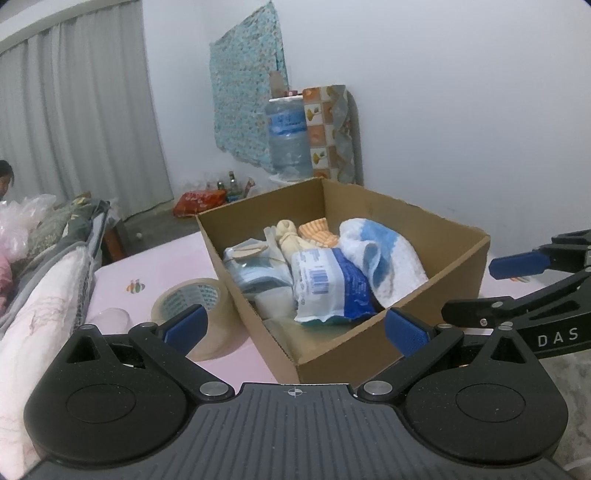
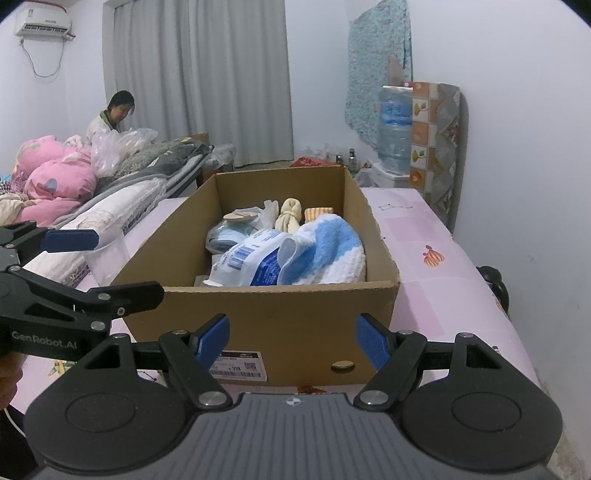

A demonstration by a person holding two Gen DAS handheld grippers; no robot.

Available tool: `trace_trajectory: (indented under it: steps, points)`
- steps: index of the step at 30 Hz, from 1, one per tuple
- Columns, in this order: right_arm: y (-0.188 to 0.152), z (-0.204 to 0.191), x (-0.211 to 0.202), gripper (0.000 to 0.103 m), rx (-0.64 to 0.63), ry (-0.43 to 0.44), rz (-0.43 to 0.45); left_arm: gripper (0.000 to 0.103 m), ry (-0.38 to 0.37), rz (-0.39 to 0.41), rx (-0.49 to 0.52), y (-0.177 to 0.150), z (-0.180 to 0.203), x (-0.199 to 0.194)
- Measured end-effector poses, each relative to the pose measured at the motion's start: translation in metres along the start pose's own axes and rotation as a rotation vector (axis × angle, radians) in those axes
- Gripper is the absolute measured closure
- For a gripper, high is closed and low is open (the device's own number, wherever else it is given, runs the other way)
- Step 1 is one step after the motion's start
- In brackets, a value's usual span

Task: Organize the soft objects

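Open-topped box (image 2: 258,314) reachable from above, tape roll (image 1: 192,306) beside

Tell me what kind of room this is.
Most likely a lived-in bedroom: folded quilts piled by grey curtains, a wall air conditioner, and a water dispenser bottle in the corner.

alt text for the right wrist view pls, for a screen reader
An open cardboard box on a pink-covered table holds soft items: a blue-and-white towel, a plastic packet and rolled socks. The right gripper is open and empty in front of it; the left gripper shows at left.
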State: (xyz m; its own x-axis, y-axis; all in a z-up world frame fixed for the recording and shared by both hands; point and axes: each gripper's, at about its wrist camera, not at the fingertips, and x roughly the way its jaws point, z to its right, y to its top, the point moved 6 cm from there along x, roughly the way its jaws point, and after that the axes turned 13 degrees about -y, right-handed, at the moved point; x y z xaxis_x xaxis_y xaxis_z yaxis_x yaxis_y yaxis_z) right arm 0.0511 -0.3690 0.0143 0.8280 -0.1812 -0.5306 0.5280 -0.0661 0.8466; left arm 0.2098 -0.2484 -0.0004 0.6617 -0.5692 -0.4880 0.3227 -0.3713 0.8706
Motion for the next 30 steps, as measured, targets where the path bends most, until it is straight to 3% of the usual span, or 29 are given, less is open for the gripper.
trace_trajectory:
  steps: [30]
  points:
    - [-0.001, -0.0014, -0.0028, 0.06, -0.003, -0.004, 0.004, 0.0, -0.002, 0.0, -0.001, -0.0008, 0.0012, -0.0016]
